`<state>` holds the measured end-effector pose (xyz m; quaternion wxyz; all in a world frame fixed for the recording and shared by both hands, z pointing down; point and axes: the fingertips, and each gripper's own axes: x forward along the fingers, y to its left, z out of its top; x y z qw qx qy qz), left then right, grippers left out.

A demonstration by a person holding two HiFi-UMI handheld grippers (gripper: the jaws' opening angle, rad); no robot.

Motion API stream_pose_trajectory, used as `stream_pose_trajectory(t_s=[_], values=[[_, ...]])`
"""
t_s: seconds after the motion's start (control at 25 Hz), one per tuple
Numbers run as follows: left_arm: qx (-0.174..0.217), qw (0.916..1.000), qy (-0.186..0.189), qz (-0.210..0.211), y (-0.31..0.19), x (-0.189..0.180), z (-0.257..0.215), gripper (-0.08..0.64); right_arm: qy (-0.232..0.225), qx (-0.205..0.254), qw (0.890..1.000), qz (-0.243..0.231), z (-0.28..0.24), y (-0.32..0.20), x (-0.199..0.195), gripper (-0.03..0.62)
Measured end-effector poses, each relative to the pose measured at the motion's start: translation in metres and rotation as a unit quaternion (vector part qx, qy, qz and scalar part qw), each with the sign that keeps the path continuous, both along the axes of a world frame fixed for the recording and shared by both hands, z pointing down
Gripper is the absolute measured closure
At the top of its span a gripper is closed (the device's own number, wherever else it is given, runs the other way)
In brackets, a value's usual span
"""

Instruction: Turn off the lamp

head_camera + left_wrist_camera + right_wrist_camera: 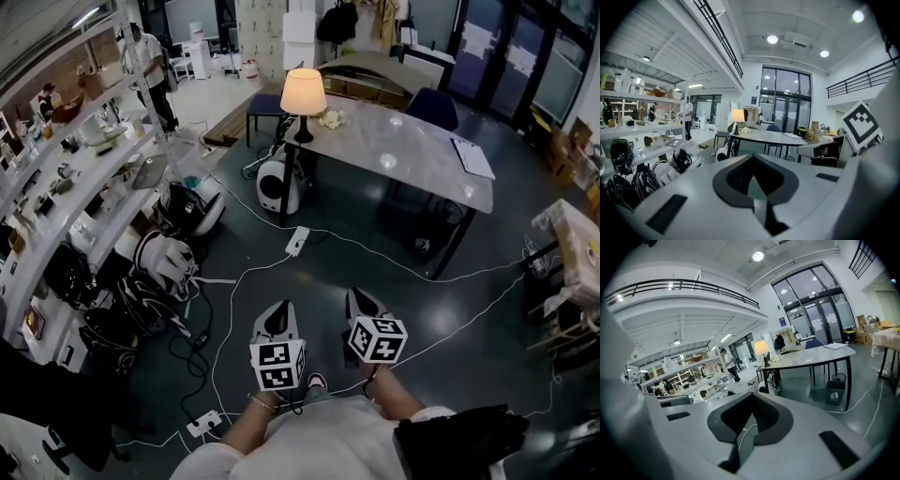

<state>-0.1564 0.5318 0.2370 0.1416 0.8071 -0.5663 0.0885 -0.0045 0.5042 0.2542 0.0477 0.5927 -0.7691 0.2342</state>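
The lamp (303,97) with a glowing cream shade and a black stem stands lit on the left end of the grey table (412,155), well ahead of me. It also shows in the left gripper view as the lamp (738,117) and in the right gripper view as the lamp (761,348). My left gripper (277,316) and right gripper (364,302) are side by side low over the floor, far short of the table. Both are shut with nothing between the jaws.
Shelves (66,178) loaded with goods and bags run along the left. White cables and a power strip (297,241) lie on the floor between me and the table. A white round robot (277,184) sits by the table leg. A person (145,52) stands far back left.
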Motion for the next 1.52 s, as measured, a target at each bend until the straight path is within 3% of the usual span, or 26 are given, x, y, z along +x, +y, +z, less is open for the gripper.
stream_pose_trajectory(t_s=[0.4,0.96,1.24,1.52], values=[[-0.002,0.9999,-0.001,-0.014,-0.097,0.021,0.000,0.560,-0.004,-0.010,1.000,-0.009,0.003,-0.095,0.029,0.594],[-0.034,0.9993,-0.002,-0.015,-0.144,0.030,0.026,0.560,-0.012,-0.050,0.999,0.000,0.034,-0.130,0.053,0.594],[-0.016,0.9996,-0.025,-0.002,-0.193,0.035,0.025,0.561,-0.029,-0.060,0.998,0.023,0.043,-0.174,0.064,0.594],[-0.003,0.9998,-0.020,-0.008,-0.262,0.024,0.017,0.560,-0.031,-0.053,0.998,0.020,0.040,-0.240,0.053,0.594]])
